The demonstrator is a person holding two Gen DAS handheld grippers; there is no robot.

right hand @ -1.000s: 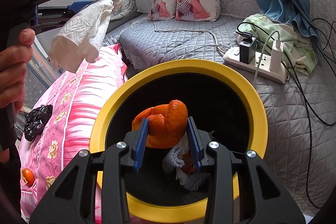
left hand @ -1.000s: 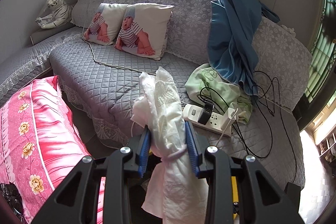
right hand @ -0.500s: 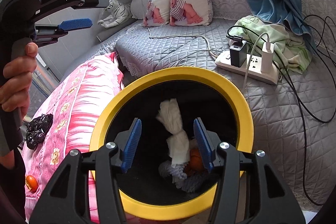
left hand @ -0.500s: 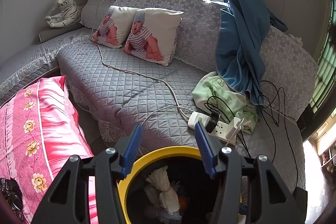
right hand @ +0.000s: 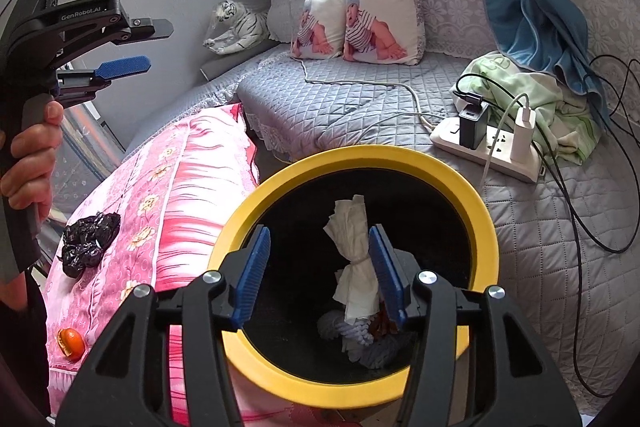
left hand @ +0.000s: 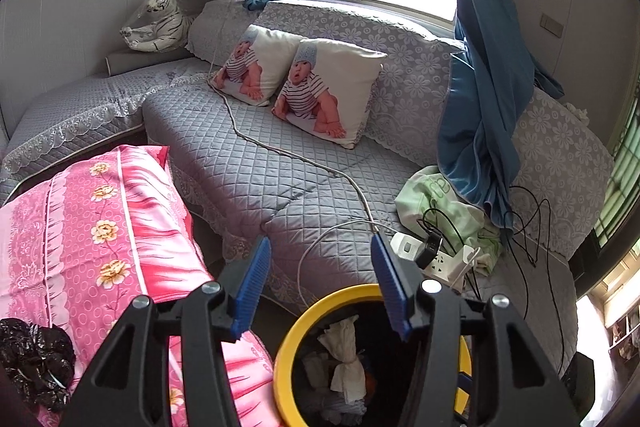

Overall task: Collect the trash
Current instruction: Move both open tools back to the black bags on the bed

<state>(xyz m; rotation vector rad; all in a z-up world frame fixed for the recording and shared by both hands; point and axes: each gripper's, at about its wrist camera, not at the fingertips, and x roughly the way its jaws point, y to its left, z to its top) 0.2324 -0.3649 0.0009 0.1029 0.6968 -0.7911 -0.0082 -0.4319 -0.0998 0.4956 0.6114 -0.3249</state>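
A black bin with a yellow rim [right hand: 476,195] [left hand: 286,343] stands between the pink bedding and the grey sofa. Inside lies a tied white tissue wad [right hand: 356,267] [left hand: 346,359] on other scraps. My right gripper [right hand: 322,273] hovers over the bin mouth, open, with nothing between its blue pads. My left gripper [left hand: 322,287] is open and empty, up and left of the bin; in the right wrist view it shows at the upper left [right hand: 138,45], held by a hand [right hand: 30,163]. A crumpled black bag [right hand: 90,243] [left hand: 34,361] and an orange peel piece [right hand: 70,343] lie on the pink bedding.
Pink floral bedding [left hand: 100,227] lies to the left of the bin. The grey quilted sofa [left hand: 280,163] carries two baby-print cushions [left hand: 320,87], a power strip with chargers [right hand: 486,143], cables, a green cloth [right hand: 540,99] and a blue curtain [left hand: 484,107]. A toy tiger [left hand: 158,23] sits in the far corner.
Both grippers opened: the tissue wad left the left one and the orange peel left the right one, and both now lie in the bin. The left gripper then drew back leftward and up.
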